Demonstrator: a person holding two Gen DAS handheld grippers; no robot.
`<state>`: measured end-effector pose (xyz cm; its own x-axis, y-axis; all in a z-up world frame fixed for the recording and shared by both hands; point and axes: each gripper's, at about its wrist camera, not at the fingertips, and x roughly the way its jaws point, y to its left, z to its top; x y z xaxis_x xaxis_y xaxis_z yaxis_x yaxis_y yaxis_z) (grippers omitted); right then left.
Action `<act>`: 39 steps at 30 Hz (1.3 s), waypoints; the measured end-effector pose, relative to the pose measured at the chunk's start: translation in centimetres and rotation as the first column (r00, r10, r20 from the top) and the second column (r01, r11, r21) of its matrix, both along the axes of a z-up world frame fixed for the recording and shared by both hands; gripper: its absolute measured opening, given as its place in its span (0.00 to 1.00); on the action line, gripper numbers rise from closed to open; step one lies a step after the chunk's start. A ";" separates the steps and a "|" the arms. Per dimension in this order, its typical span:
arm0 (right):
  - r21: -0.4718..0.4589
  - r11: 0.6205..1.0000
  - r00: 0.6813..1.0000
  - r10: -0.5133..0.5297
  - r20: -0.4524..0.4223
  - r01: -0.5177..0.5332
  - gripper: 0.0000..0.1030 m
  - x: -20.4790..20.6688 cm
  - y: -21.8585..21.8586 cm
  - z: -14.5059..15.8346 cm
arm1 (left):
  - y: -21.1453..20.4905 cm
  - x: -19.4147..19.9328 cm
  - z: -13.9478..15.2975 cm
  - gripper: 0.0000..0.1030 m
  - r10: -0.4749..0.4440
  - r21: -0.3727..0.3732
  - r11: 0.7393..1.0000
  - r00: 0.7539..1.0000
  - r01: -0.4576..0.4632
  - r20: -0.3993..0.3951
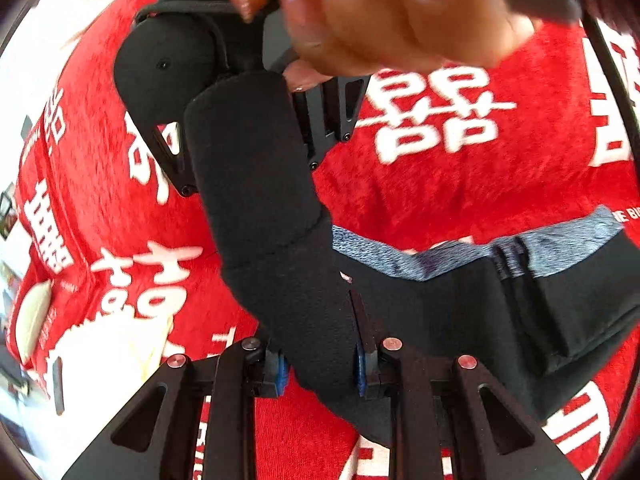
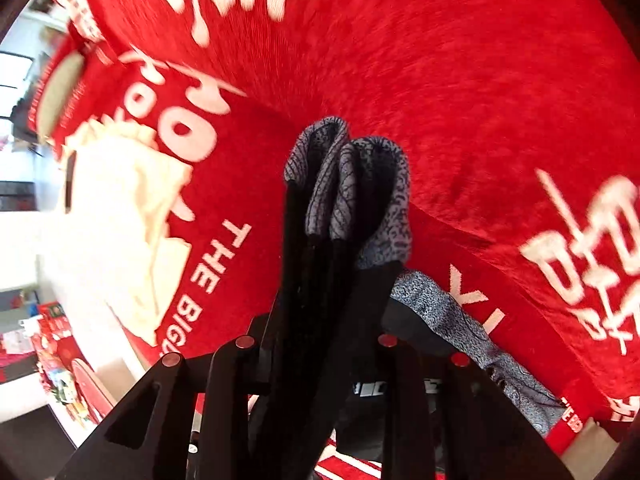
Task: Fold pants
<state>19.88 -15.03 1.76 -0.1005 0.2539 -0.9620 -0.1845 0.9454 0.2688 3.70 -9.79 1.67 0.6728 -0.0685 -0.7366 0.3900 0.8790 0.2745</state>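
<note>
Both grippers clamp the black pants: your left gripper pinches a leg, your right gripper bites the bunched grey waistband. They hang over the red blanket. Lift both together, keep the cloth tight, and lay it flat.

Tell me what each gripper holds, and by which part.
Both hold the black pants. The left gripper pinches a folded black stretch; the right gripper clamps bunched layers just below the grey waistband.
</note>
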 end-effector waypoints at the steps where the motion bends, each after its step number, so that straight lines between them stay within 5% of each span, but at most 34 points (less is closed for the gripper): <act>1: 0.019 1.000 1.000 -0.004 0.017 0.004 0.26 -0.4 -0.7 0.7 | -0.4 -0.5 0.6 0.25 -0.014 -0.002 1.000 1.000 0.014 0.007; 11: 0.246 0.964 0.979 -0.144 0.144 0.105 0.26 -6.2 -11.0 6.6 | -6.1 -5.1 4.7 0.25 -0.214 -0.020 0.976 0.976 0.215 0.035; 20: 0.381 0.882 0.922 -0.356 0.154 0.277 0.26 -13.6 -23.1 6.3 | -14.6 -10.1 5.0 0.25 -0.368 -0.045 0.929 0.929 0.366 -0.039; 30: 0.408 0.808 0.866 -0.494 0.076 0.425 0.26 -20.0 -33.6 -0.4 | -23.5 -14.4 -0.7 0.25 -0.487 0.076 0.863 0.862 0.500 -0.136; 39: 0.377 0.814 0.871 -0.490 0.038 0.442 0.28 -21.1 -36.4 -8.6 | -26.2 -15.3 -5.4 0.26 -0.465 0.168 0.847 0.857 0.503 -0.222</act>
